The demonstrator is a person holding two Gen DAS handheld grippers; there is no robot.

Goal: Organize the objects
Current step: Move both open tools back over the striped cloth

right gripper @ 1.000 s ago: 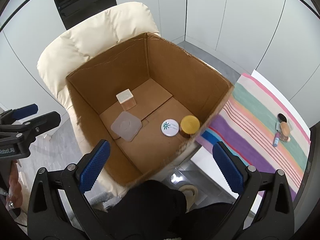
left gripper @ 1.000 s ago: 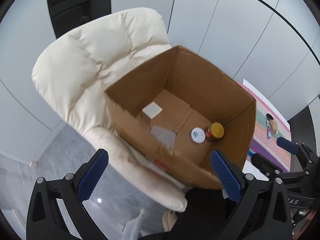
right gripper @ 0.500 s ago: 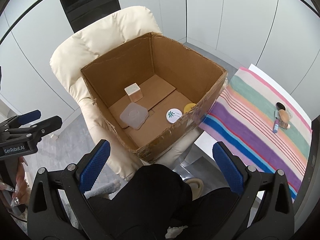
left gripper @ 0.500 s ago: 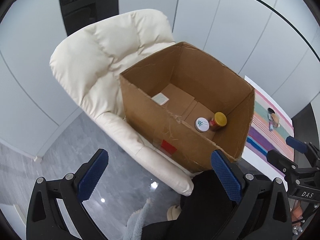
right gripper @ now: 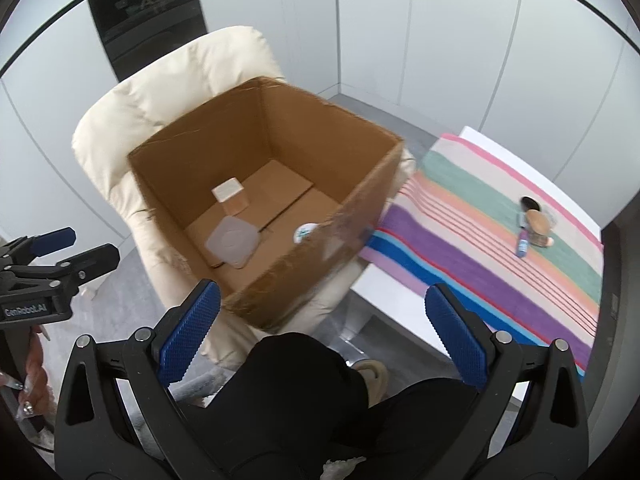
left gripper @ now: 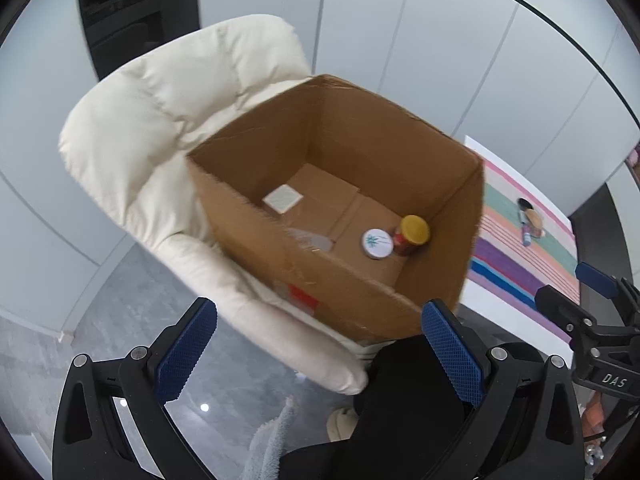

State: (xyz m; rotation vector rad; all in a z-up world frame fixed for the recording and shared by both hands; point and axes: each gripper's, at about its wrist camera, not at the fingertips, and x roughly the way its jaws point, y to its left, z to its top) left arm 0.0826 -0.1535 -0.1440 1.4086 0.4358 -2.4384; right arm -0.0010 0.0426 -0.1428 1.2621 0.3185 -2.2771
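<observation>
- Cream armchair [left gripper: 168,120] fills upper left of the left wrist frame; the cardboard box [left gripper: 452,208] sits on its seat, open top, centre of both views.
- Striped cloth [right gripper: 480,216] on the white table covers the right side of the right wrist frame, just beside the box.
- Left gripper [left gripper: 318,354] at bottom centre of its own view: fingers spread wide, nothing between them, held back from the box.
- Right gripper [right gripper: 322,338] same story: wide apart, empty, low in its frame, over my dark-clad knee.
- Already in the box: flat translucent lid [right gripper: 232,242] near the front left, white cube [right gripper: 229,195] behind it, round white tin [left gripper: 377,243] touching the yellow-capped jar [left gripper: 412,234] at the right wall.
- Still out: small cluster on the cloth, right middle of the right wrist frame, with a blue tube [right gripper: 522,243] and a tan round piece [right gripper: 538,222]; too small to name the rest.
- My read: next is fetching from that cluster, right gripper is nearer.
- To do it well: I swing right, come down over one item only, straddle it across its narrow side, close gently so it doesn't squirt out or drag the cloth.
- Then lift clear of the box wall before lowering into a free patch of floor.
</observation>
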